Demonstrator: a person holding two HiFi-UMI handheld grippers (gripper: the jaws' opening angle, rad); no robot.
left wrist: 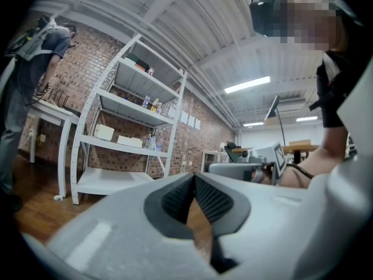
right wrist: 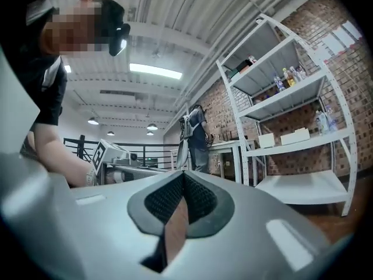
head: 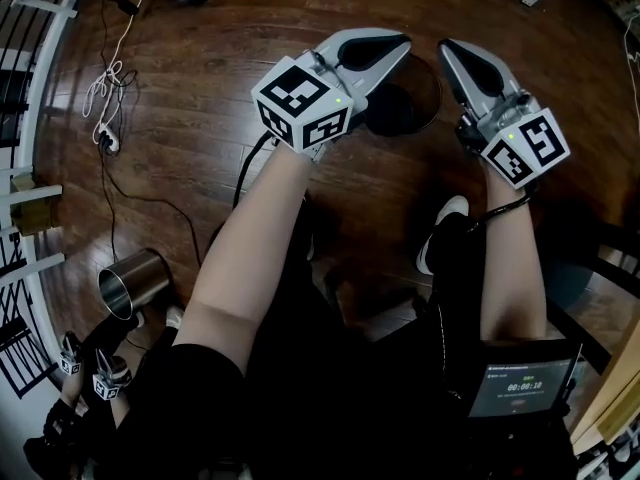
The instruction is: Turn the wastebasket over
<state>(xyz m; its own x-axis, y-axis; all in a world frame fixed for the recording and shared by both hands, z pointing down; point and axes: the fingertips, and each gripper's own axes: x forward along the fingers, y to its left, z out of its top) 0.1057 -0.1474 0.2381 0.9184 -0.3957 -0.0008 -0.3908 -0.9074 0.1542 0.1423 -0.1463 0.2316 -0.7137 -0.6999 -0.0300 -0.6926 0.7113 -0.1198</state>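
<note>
In the head view a dark round wastebasket (head: 412, 100) stands on the wooden floor, partly hidden behind my left gripper; whether its mouth faces up I cannot tell. My left gripper (head: 396, 44) is held level above it, jaws together and empty. My right gripper (head: 450, 50) hangs just right of the basket, also shut with nothing in it. In the left gripper view the ribbed pads (left wrist: 176, 198) meet at the tip of the left gripper (left wrist: 194, 177). The right gripper view shows the right gripper (right wrist: 183, 174) with its pads (right wrist: 201, 198) closed the same way. The basket appears in neither gripper view.
A shiny metal cylinder (head: 133, 284) lies on the floor at the left, near cables (head: 104, 100) and a railing. A white shoe (head: 440, 232) and a screen device (head: 520, 384) sit below the grippers. A white shelving rack (left wrist: 125, 116) stands by the brick wall, with a person (left wrist: 23, 92) at a table.
</note>
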